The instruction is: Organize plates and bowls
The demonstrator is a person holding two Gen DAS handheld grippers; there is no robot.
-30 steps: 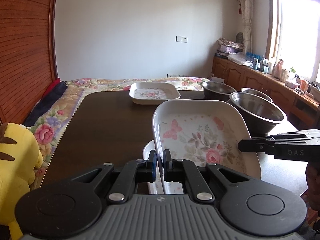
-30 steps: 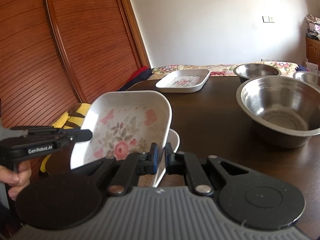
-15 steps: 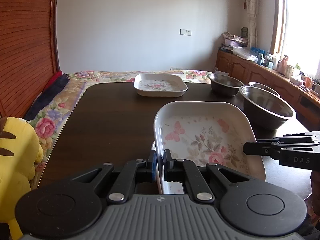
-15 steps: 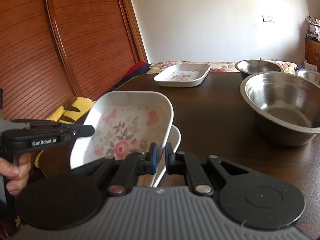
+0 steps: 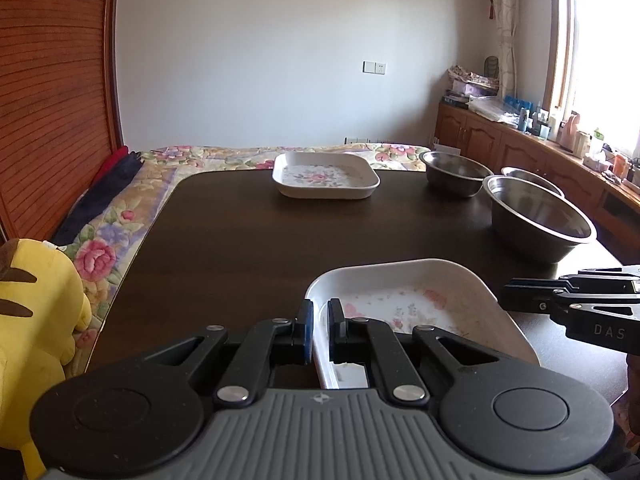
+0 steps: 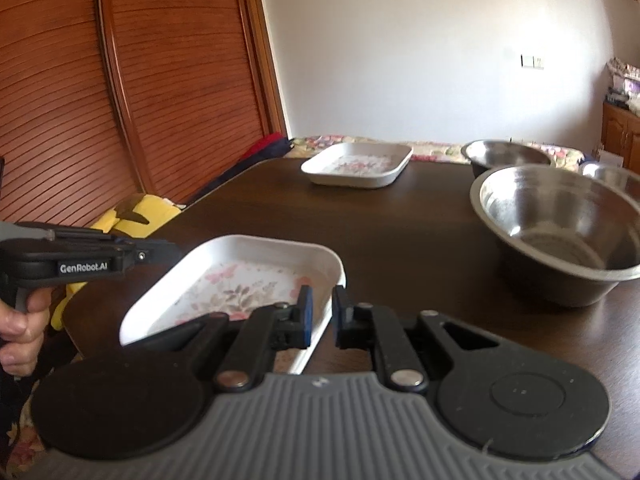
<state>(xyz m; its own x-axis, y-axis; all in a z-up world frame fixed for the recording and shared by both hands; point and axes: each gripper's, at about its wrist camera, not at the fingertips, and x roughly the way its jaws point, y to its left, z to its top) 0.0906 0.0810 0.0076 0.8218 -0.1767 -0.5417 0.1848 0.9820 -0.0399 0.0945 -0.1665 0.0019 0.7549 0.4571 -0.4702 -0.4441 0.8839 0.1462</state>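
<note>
A white floral plate [image 5: 420, 300] [image 6: 240, 276] lies low and flat at the near edge of the dark table [image 5: 240, 240]. My left gripper [image 5: 320, 328] is shut on its left rim. My right gripper [image 6: 323, 314] stands slightly open, one finger on each side of the right rim. A white strip under the rim may be a second plate; I cannot tell. Another floral plate [image 5: 326, 174] [image 6: 360, 164] sits at the far side. A large steel bowl [image 5: 540, 216] [image 6: 560, 220] stands on the right, with two smaller bowls [image 5: 456, 172] [image 5: 532, 178] behind it.
A yellow plush toy [image 5: 32, 312] [image 6: 136, 216] lies left of the table on a floral bed cover [image 5: 120, 232]. A wooden slatted door [image 6: 160, 100] fills the left. Cabinets with clutter [image 5: 520, 136] line the right wall. A hand [image 6: 20, 328] holds the left gripper.
The tilted plate has come down to lie flat near the table's front edge. The right gripper's fingers have parted a little around the rim. The left gripper keeps its hold.
</note>
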